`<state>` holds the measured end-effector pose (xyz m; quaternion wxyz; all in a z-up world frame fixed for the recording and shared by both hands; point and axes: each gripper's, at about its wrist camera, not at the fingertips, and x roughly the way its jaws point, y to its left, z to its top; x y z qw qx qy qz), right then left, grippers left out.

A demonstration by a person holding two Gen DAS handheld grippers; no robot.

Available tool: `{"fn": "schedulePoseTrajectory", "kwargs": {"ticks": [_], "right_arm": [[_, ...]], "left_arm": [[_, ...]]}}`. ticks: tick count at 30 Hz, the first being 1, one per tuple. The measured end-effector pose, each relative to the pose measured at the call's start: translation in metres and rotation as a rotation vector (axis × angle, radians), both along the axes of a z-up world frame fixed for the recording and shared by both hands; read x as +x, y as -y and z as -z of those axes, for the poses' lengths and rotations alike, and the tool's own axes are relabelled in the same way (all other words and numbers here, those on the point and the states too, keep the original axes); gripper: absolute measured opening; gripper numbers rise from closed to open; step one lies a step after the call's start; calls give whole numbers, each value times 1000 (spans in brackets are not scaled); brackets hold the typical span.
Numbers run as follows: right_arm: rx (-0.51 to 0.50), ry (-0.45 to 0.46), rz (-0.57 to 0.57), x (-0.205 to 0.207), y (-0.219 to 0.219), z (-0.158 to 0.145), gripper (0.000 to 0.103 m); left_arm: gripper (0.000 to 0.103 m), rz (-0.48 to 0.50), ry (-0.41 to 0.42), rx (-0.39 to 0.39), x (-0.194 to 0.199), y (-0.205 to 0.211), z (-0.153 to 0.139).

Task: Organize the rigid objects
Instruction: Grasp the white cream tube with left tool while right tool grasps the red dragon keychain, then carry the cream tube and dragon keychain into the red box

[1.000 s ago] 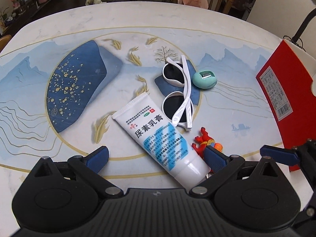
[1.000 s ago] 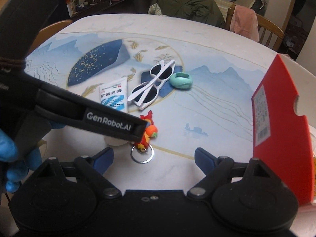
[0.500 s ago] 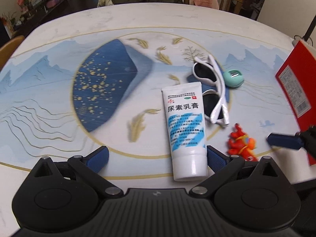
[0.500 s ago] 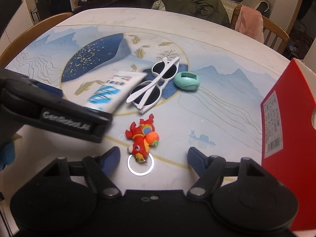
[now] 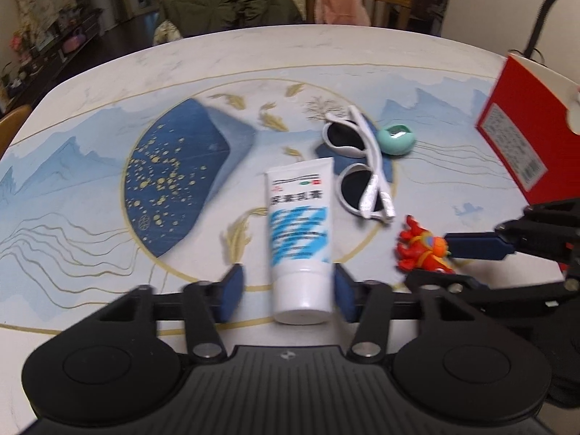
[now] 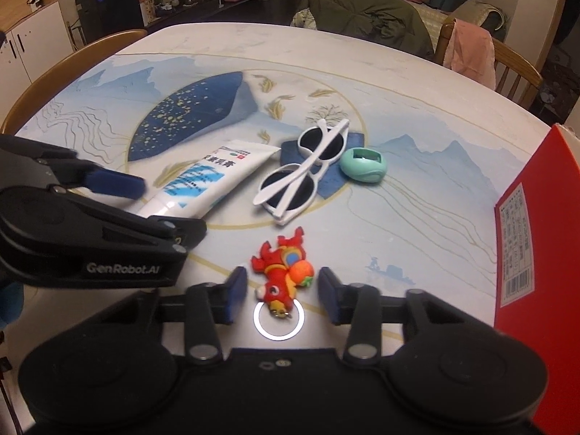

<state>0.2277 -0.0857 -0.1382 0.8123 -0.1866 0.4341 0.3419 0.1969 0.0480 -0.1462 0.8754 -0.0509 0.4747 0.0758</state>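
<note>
left gripper [image 5: 286, 291]: fingers apart, straddling cream tube [image 5: 299, 232] cap end, mid-tabletop, for a crosswise pinch | right gripper [image 6: 282, 291]: fingers apart, flanking red toy keychain [image 6: 284, 272] near front edge | sunglasses [image 6: 302, 172], red box [image 6: 522, 253] right edge

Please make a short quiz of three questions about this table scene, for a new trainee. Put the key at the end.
1. True or false: the left tongs straddle the cap end of the cream tube.
2. What lies between the right tongs? A) sunglasses B) red toy keychain C) mint-green case
3. Which item touches the white sunglasses on the side toward the red box?

Key: 1 true; 2 B, red toy keychain; 3 the mint-green case.
</note>
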Motion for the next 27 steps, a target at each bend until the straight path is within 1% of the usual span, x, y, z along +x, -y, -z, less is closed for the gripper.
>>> {"fn": "schedulePoseTrajectory", "kwargs": {"ticks": [1, 7, 14, 18, 27], "right_arm": [[5, -7, 6, 0, 1, 0, 33], [38, -36, 54, -3, 16, -8, 33], [80, -59, 102, -14, 40, -27, 33], [101, -54, 120, -21, 54, -41, 33], [145, -20, 150, -32, 88, -79, 33]], "left_arm": [[34, 9, 0, -9, -1, 1, -1], [34, 4, -7, -46, -6, 1, -3], [34, -8, 7, -103, -20, 3, -16], [34, -11, 24, -134, -29, 7, -27], [33, 5, 70, -163, -40, 30, -60]]}}
